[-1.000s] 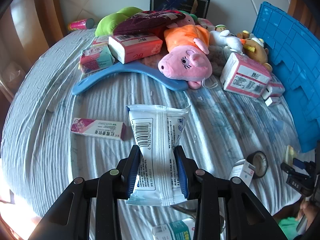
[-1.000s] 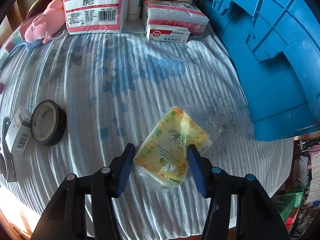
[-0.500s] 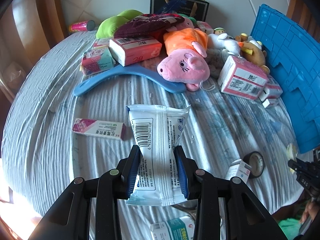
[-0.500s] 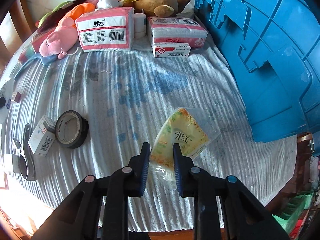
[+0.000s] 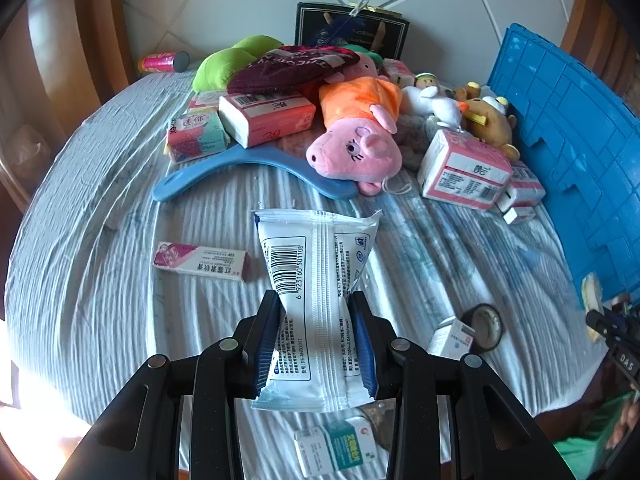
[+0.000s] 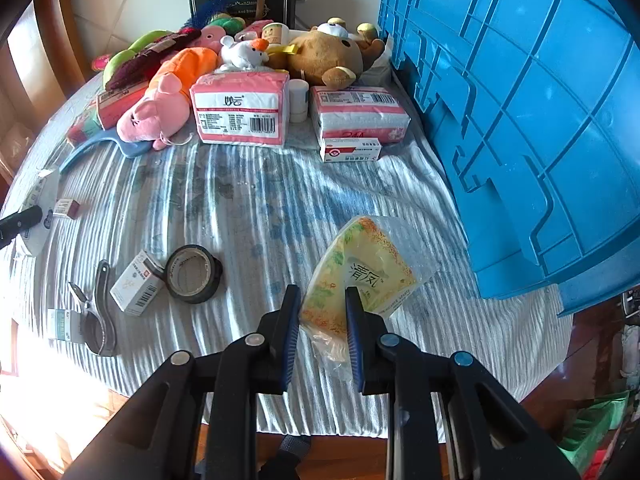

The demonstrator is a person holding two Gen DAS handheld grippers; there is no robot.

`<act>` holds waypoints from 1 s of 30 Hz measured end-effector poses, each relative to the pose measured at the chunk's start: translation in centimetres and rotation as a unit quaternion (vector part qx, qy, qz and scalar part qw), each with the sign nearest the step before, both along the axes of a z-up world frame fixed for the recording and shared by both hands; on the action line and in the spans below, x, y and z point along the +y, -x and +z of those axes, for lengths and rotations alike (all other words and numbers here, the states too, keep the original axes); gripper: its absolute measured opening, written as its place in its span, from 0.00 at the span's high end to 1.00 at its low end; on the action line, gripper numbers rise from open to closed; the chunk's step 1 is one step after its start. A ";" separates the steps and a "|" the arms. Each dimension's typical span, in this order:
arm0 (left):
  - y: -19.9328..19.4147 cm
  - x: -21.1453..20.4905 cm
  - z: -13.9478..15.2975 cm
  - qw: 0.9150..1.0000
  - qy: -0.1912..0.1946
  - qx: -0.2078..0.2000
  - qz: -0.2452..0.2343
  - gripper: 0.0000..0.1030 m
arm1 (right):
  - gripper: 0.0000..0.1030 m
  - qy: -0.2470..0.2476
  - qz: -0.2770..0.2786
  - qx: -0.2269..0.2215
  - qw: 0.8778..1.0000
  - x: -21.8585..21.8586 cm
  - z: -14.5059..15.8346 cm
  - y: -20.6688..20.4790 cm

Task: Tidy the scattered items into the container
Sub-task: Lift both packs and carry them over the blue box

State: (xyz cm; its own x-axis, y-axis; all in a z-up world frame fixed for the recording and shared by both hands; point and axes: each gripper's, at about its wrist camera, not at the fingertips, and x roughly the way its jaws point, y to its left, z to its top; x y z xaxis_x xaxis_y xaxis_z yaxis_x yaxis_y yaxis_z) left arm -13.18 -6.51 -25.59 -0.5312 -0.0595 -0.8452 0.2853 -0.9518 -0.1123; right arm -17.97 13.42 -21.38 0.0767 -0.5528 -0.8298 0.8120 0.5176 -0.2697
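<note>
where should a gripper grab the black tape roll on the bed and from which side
The black tape roll lies flat, hole up, with a small white box touching its left edge. Probably best from above: one finger in the hole, the other outside the near or right rim, clear of the box.

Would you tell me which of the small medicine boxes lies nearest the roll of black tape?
The white box with a barcode, touching the tape roll on its left. The red-and-white box lies far back by the tissue packs.

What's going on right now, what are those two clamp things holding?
Left hand-held gripper shut on white wipes pack. Right hand-held gripper shut on yellow tissue pack. Blue crate just right, path clear.
</note>
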 end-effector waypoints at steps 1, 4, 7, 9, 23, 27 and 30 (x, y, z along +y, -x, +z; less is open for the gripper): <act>-0.2 0.0 0.3 1.000 -0.003 0.001 0.001 0.67 | 0.79 0.003 0.003 -0.003 1.000 0.3 0.6 -0.2; -0.6 0.2 1.6 1.000 -0.002 0.003 0.003 0.67 | 0.79 0.014 0.008 -0.011 1.000 1.5 2.3 -0.7; -1.2 0.5 3.2 1.000 0.005 0.002 0.007 0.67 | 0.79 0.021 0.011 -0.015 1.000 2.7 4.1 -1.1; -1.8 0.9 4.5 1.000 0.015 0.004 0.004 0.67 | 0.79 0.025 0.015 -0.015 0.999 3.5 5.1 -1.5; -3.7 1.1 13.9 0.998 0.017 0.060 0.009 0.67 | 0.79 0.062 0.038 -0.047 0.996 8.3 12.3 -4.2; -3.1 1.5 15.9 0.997 0.018 0.076 0.005 0.67 | 0.79 0.071 0.044 -0.057 0.995 8.5 13.8 -4.6; -2.2 2.1 17.1 0.996 0.024 0.085 0.004 0.67 | 0.79 0.078 0.049 -0.068 0.993 8.2 15.0 -4.6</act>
